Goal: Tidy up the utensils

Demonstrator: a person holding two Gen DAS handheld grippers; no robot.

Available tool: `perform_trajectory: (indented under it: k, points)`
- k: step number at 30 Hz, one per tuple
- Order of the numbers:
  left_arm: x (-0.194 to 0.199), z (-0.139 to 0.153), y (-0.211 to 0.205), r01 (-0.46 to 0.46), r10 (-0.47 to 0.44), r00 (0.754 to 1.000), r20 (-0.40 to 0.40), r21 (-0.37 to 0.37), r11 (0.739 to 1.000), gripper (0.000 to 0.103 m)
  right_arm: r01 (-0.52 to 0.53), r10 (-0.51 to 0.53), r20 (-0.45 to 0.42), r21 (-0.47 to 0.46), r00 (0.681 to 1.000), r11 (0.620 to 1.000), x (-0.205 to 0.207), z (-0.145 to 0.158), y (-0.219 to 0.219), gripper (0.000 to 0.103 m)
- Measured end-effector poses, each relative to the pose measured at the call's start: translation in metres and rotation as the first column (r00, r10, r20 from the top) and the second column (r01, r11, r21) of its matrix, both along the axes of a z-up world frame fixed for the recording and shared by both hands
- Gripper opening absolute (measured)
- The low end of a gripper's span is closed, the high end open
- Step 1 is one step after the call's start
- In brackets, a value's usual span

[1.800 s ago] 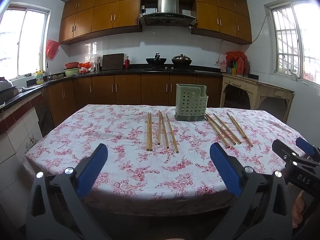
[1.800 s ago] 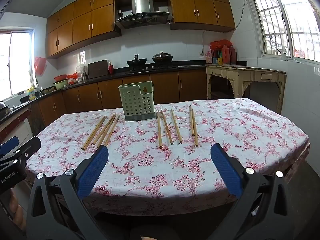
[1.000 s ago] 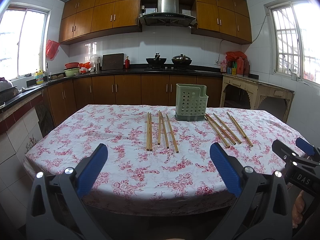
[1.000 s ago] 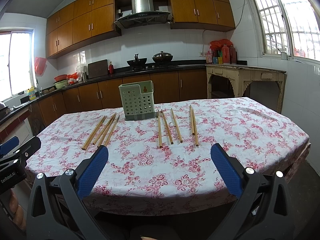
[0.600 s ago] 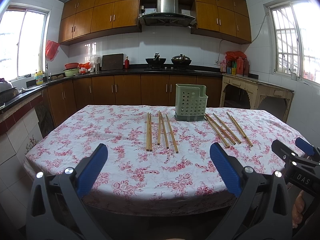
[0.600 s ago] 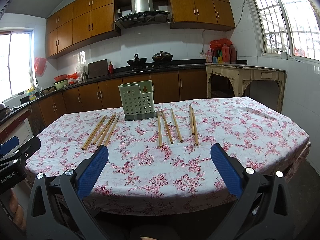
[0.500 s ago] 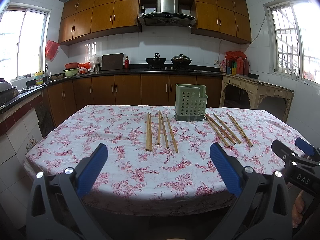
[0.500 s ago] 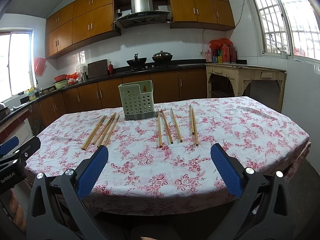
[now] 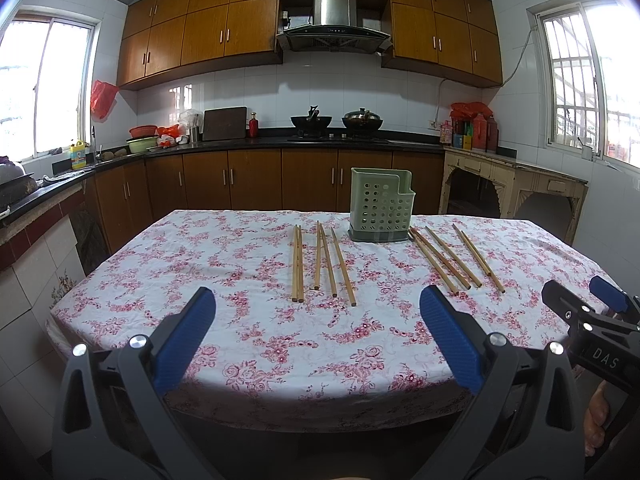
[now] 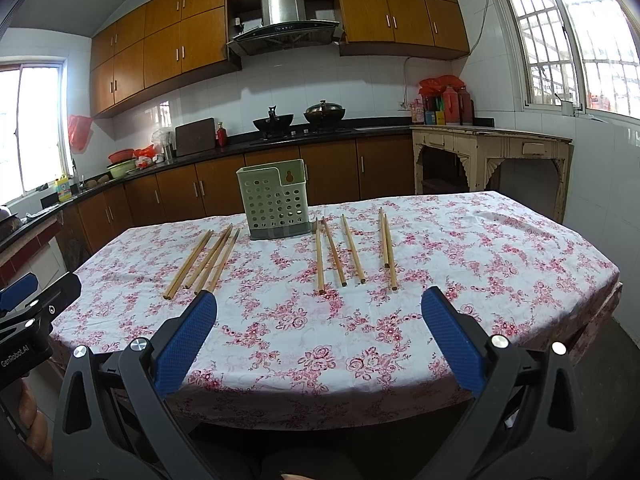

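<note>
Both tools hang back off the near edge of the counter [image 9: 248,360], jaws spread and holding nothing: the left hand-held gripper [image 9: 316,336] and the right hand-held gripper [image 10: 318,340]. Probably nothing is sorted yet. The green perforated holder [image 9: 380,212] stands upright at the far middle and looks empty, though its inside is poorly seen. Chopsticks lie flat on either side of it, one group [image 9: 320,260] left and one group [image 9: 456,258] right, presumably one per hand. The right wrist view shows the holder's keyhole hanging slot [image 10: 289,177]; the left view alone shows a person's fingers [image 9: 596,420] under the right tool.
</note>
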State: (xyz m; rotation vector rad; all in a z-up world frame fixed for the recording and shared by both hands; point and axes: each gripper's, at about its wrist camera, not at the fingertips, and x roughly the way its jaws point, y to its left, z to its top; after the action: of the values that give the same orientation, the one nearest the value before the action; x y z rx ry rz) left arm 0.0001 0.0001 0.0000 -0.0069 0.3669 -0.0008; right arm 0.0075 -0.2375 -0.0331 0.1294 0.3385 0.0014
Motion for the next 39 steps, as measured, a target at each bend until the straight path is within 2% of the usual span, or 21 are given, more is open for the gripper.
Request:
perform_trajectory:
  k: [18, 27, 35, 39]
  points:
    - [0.000, 0.000, 0.000, 0.000, 0.000, 1.000, -0.002, 0.000, 1.000, 0.099, 0.001, 0.000, -0.005, 0.002, 1.000, 1.000, 0.000, 0.000, 0.000, 0.101]
    - [0.011, -0.009, 0.000, -0.002, 0.001, 0.999, -0.045, -0.010, 1.000, 0.099, 0.004, -0.003, -0.031, 0.016, 1.000, 1.000, 0.011, -0.005, -0.005, 0.101]
    - [0.058, -0.018, 0.016, -0.007, 0.002, 0.988, -0.153, -0.029, 1.000, 0.099, 0.080, -0.074, -0.118, 0.042, 0.990, 0.996, 0.063, -0.006, -0.034, 0.101]
    - [0.098, -0.024, 0.025, -0.051, 0.052, 0.976, -0.211, 0.012, 0.999, 0.099, 0.133, -0.122, -0.222, 0.034, 0.967, 0.991, 0.113, -0.014, -0.056, 0.093]
